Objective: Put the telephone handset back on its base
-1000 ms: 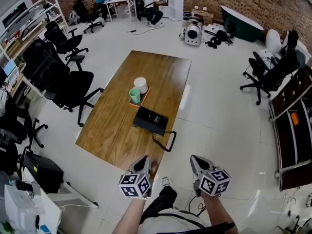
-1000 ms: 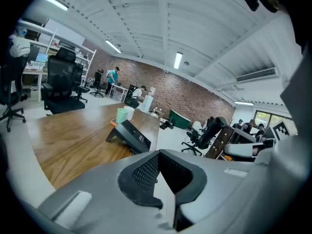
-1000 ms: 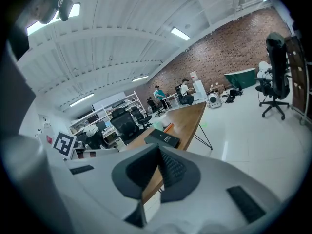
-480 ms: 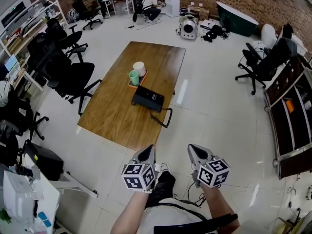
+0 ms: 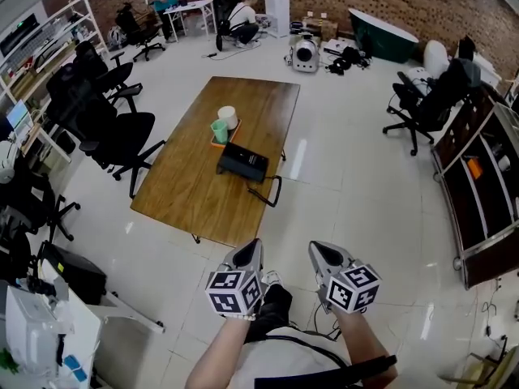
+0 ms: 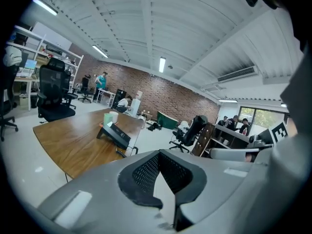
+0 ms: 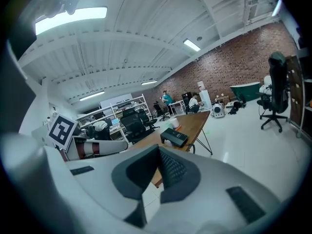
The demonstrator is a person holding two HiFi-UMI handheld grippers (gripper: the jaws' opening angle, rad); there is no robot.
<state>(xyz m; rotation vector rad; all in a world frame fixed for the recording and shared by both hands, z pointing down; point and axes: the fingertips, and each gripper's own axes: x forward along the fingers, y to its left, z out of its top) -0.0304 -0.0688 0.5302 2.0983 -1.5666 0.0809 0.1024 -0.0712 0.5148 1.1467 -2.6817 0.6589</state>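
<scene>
The black telephone (image 5: 242, 162) sits on the long wooden table (image 5: 195, 193), near its right edge. Its cord (image 5: 272, 191) loops off that edge. I cannot make out the handset apart from the base at this distance. Both grippers hang over the white floor, well short of the table's near end. My left gripper (image 5: 248, 254) is shut with nothing in it, and my right gripper (image 5: 323, 255) is shut and empty too. The left gripper (image 6: 158, 156) looks along its jaws at the telephone (image 6: 115, 135). The right gripper (image 7: 159, 152) also faces the telephone (image 7: 174, 136).
A green cup (image 5: 219, 130) and a white cup (image 5: 228, 117) stand on an orange tray just behind the telephone. Black office chairs (image 5: 113, 132) line the table's left side. Another chair (image 5: 422, 104) and dark shelves (image 5: 478, 185) are at the right. People sit at a far desk (image 5: 195, 5).
The view has drawn back from the table. Both grippers, which were at its near edge, are now over the floor. The telephone has not moved.
</scene>
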